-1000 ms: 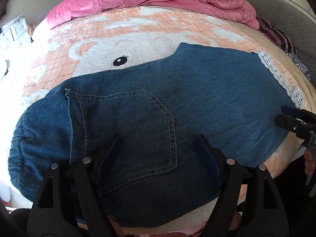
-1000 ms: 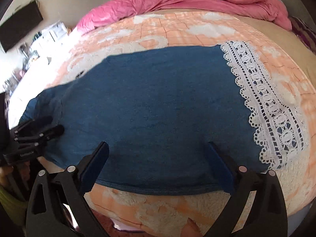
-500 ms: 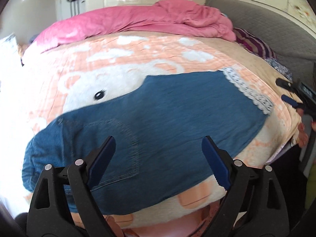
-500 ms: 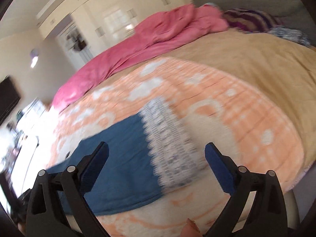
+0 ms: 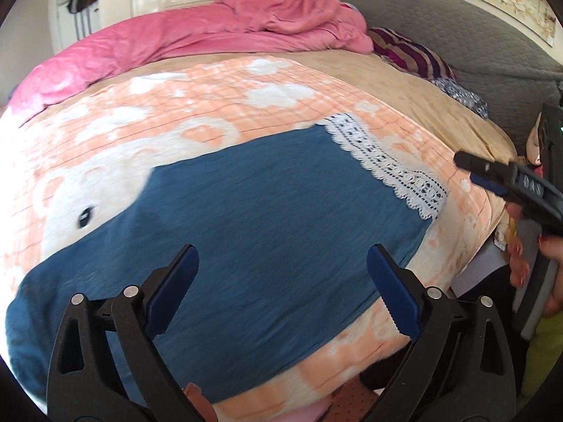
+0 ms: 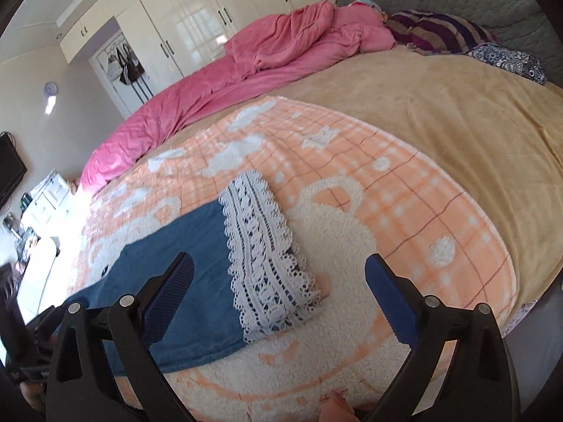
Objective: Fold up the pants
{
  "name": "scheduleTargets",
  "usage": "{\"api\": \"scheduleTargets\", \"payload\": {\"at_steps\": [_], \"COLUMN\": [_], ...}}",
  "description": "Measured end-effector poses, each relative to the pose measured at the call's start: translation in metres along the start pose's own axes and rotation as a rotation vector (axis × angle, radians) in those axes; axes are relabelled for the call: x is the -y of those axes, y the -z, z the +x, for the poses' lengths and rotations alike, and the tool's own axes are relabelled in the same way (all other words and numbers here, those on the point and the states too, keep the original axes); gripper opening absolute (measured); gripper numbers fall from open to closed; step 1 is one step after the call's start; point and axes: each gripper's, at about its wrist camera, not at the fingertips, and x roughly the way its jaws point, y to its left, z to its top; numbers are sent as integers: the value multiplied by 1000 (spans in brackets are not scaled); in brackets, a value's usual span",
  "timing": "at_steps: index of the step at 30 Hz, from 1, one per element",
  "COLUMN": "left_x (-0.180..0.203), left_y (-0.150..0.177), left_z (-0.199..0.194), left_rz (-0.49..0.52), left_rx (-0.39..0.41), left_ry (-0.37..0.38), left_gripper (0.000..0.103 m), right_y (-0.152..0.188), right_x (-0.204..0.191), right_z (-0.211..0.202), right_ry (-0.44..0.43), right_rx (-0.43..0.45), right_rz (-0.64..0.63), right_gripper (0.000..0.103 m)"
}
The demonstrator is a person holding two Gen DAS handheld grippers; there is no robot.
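Above the near edge of the bed, the left tool (image 5: 281, 293) hangs with its jaws spread wide and nothing between them, pointed over the middle of the pants (image 5: 246, 232). The right tool (image 6: 279, 292) is likewise gaping and empty, held off the hem end and looking across the lace trim (image 6: 264, 260). From the left view you can see it out to the side, clear of the cloth.

The pants lie flat on the orange-and-white blanket (image 6: 352, 183), legs stacked one over the other as far as I can tell, waist end toward the left, lace cuffs toward the right. A pink duvet (image 5: 197, 35) is heaped along the far side, well apart.

The denim looks soft but with some body: it should drape and hold a crease rather than slide about, and the fleecy blanket ought to grip it. The lace is the delicate bit and could snag in serrated pads, so I'd pinch the denim just inside the trim, both layers together, and take the waistband at its thick seam for the other hold.
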Motion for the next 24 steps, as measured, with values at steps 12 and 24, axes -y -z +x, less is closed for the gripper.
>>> {"api": "scheduleTargets", "payload": {"at_steps": [12,24], "left_x": [26,13], "left_y": [9,-21], "left_z": [62,53], "left_rz": [46,45], "left_rx": [-85,-97], "left_ry": [45,50], "left_gripper": [90,92], "right_y": [17,16], "right_x": [4,16], "right_z": [25,29], "right_ry": [15,-69], "right_rx": [-132,-177], "right_rz": [16,117], "right_gripper": [97,97]}}
